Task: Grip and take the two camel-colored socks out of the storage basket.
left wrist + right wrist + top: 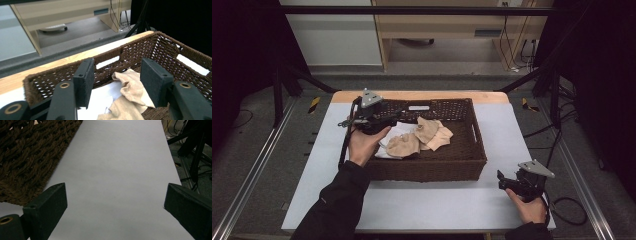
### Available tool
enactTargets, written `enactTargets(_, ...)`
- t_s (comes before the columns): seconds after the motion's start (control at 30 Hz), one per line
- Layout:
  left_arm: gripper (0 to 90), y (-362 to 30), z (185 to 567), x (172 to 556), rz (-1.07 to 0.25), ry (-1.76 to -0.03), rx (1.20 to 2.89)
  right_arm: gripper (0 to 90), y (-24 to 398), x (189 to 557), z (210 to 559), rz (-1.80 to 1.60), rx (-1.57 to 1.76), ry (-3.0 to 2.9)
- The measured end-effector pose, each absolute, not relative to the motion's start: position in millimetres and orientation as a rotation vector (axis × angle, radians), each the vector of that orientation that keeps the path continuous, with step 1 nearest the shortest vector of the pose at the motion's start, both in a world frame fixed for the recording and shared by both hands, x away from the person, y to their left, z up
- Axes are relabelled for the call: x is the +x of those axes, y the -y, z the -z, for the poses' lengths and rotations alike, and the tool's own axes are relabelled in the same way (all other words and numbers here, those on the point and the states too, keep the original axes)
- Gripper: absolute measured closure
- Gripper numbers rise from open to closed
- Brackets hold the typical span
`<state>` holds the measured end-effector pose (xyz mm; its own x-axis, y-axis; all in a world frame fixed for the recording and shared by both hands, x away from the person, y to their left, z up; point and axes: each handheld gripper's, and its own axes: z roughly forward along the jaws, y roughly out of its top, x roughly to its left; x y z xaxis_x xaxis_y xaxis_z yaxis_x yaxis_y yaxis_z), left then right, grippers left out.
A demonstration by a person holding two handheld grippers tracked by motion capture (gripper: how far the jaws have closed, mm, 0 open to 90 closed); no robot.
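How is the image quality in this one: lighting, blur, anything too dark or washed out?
High view: dim, with near-black corners and edges, slightly soft; the basket and beige cloths stay readable. Left gripper view: sharp on the weave, evenly lit, the claw close but crisp. Right gripper view: flat light on the pale table, no glare, the claw dark with little detail.

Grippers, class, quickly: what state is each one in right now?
Left gripper: open, holding nothing, above the beige cloths in the basket.
Right gripper: open, empty, over the white table.
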<state>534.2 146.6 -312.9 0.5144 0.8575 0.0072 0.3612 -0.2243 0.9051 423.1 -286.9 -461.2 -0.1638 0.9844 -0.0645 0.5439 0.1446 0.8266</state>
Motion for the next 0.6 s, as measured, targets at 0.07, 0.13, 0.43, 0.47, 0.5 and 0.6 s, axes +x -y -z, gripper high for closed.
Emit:
enactTargets(0.07,44.5,-144.6,314.3,537.2,-0.653,-1.02,1.808,5.0,287.4,422.9,461.0,-0.892,1.469,-1.789)
enactTargets(0.13,44.6,-141.3,318.1,543.6,-0.654,-1.025,1.824,5.0,287.7,423.0,461.1,-0.892,1.468,-1.787)
enactTargets(0.43,45.5,-122.0,344.6,566.2,-0.632,-1.037,1.876,5.0,287.8,424.0,461.4,-0.888,1.469,-1.79)
enactTargets(0.47,45.5,-119.2,347.1,567.9,-0.631,-1.039,1.873,5.0,287.8,424.0,461.4,-0.888,1.469,-1.79)
enactTargets(0.5,45.7,-115.8,350.3,569.9,-0.631,-1.042,1.871,5.0,287.9,424.1,461.5,-0.887,1.47,-1.79)
enactTargets(0.6,47.2,-106.3,360.8,575.1,-0.629,-1.057,1.881,5.0,288.3,424.0,461.4,-0.887,1.467,-1.788)
